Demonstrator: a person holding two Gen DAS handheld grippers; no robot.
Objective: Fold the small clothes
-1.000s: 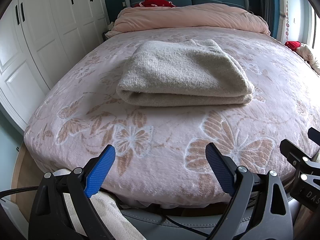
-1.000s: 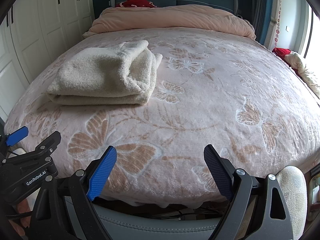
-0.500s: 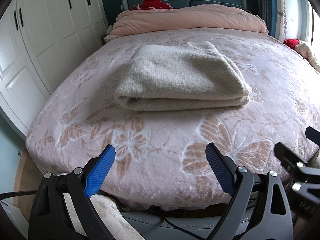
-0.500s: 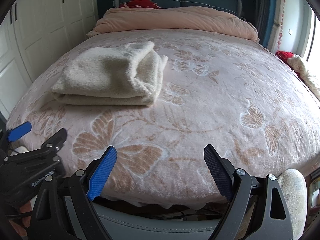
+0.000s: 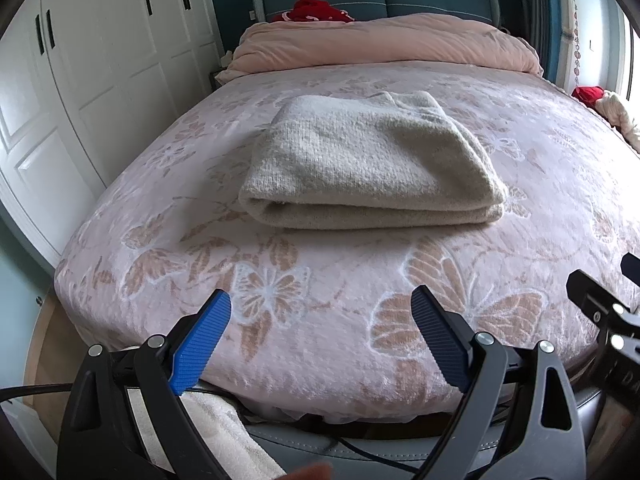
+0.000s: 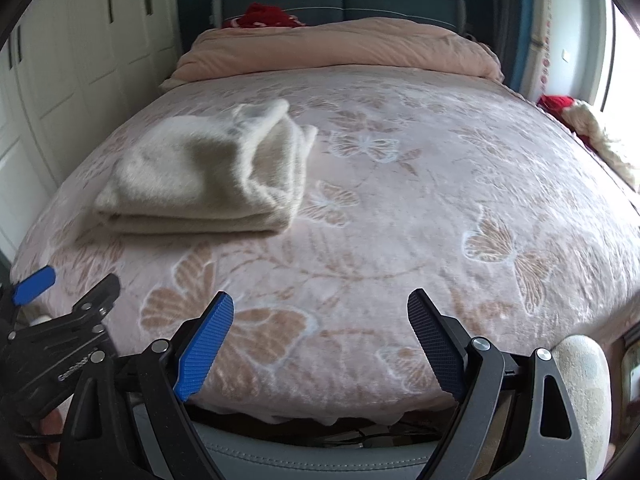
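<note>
The folded sweater [image 5: 368, 164] lies on the bed [image 5: 320, 280]. Behind the sweater is a rolled quilt [image 5: 384, 44]. The closet [image 5: 100, 80] stands left of the bed.

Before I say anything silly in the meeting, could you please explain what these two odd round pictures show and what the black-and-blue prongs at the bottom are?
Each picture comes from a wide-angle camera fixed on a hand-held gripper, looking forward along its two fingers; that lens makes the view look round. A person holds one such tool in each hand, and there is no robot arm. In the left wrist view the prongs are the left gripper; in the right wrist view they are the right gripper. Both stand open and hold nothing. Each camera also catches the other gripper at the picture's edge. Ahead is a bed with a pink butterfly blanket. On it lies a cream knitted garment, already folded into a neat stack, touched by neither gripper. A rolled pink duvet lies at the headboard.
</note>
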